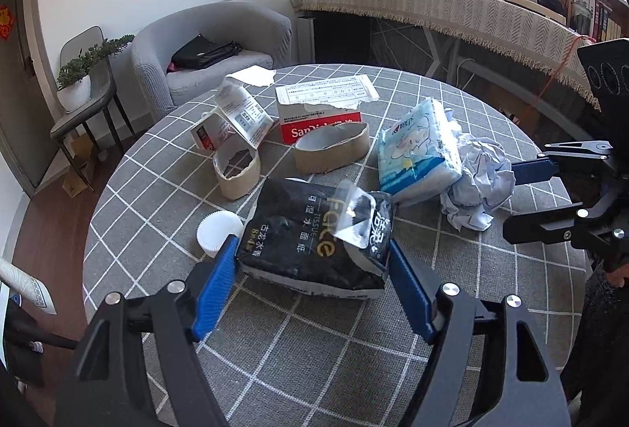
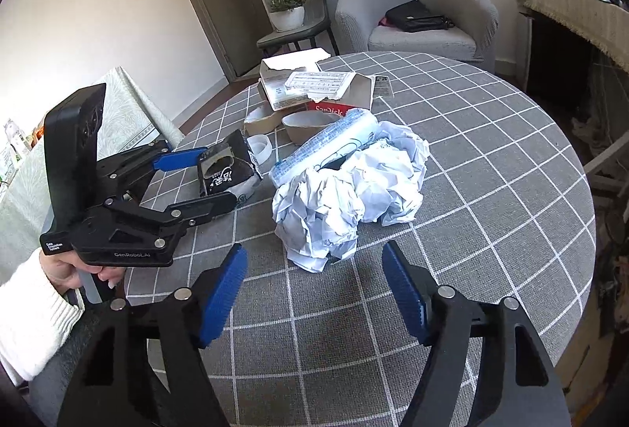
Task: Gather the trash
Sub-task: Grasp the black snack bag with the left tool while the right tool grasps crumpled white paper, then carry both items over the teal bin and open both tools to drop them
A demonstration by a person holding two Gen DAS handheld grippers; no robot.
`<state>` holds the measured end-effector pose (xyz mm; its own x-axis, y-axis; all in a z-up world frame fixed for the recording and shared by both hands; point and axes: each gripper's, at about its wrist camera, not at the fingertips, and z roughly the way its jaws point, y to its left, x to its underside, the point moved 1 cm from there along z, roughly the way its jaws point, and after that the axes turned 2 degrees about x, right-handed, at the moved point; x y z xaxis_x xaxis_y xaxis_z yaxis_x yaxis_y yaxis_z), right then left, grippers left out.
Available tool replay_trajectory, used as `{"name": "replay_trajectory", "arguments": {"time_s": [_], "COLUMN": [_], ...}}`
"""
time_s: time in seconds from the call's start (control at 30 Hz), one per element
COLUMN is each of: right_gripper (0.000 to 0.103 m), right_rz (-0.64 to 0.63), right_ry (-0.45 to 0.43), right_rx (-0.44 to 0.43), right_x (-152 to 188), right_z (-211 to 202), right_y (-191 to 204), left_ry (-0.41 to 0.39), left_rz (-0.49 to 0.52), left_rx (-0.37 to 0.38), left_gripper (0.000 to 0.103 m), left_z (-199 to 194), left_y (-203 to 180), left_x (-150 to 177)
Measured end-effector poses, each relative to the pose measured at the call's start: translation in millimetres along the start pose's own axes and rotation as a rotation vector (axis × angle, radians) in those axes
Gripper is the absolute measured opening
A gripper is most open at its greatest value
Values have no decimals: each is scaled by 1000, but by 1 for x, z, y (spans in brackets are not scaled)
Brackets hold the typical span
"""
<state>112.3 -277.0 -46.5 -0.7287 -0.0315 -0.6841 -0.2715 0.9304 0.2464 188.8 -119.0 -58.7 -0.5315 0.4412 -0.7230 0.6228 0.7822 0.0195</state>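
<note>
Your left gripper (image 1: 312, 262) is bracketing the torn black tissue pack (image 1: 314, 238), both pads touching its sides. Your right gripper (image 2: 314, 269) is standing open just short of the crumpled white paper (image 2: 342, 199). Beyond the fingertips, the torn red-and-white box (image 1: 318, 120) is lying under printed paper.

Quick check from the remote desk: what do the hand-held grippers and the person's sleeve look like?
Each hand-held gripper, left and right, has a black frame with silver bolts and ribbed blue fingers. The left one carries white "GenRoboAI" lettering. The sleeve is white ribbed knit.
</note>
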Motion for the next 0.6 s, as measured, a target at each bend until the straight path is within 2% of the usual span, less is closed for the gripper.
{"name": "replay_trajectory", "arguments": {"time_s": [0.13,0.2,0.37,0.6], "right_gripper": [62,55,48,42], "right_rz": [0,10,41,13], "right_ry": [-3,2,-4,1], "right_rx": [14,12,-4,21], "right_x": [-5,-7,-10,-9], "right_z": [6,10,11,7], "right_y": [2,1,-1,9], "left_ry": [0,0,-46,-73], "left_rz": [4,-8,-57,-129], "left_rx": [8,19,35,-49], "left_gripper": [74,74,74,74], "left_z": [-1,-5,-26,-53], "left_y": [0,0,2,9], "left_x": [0,0,-4,-1]}}
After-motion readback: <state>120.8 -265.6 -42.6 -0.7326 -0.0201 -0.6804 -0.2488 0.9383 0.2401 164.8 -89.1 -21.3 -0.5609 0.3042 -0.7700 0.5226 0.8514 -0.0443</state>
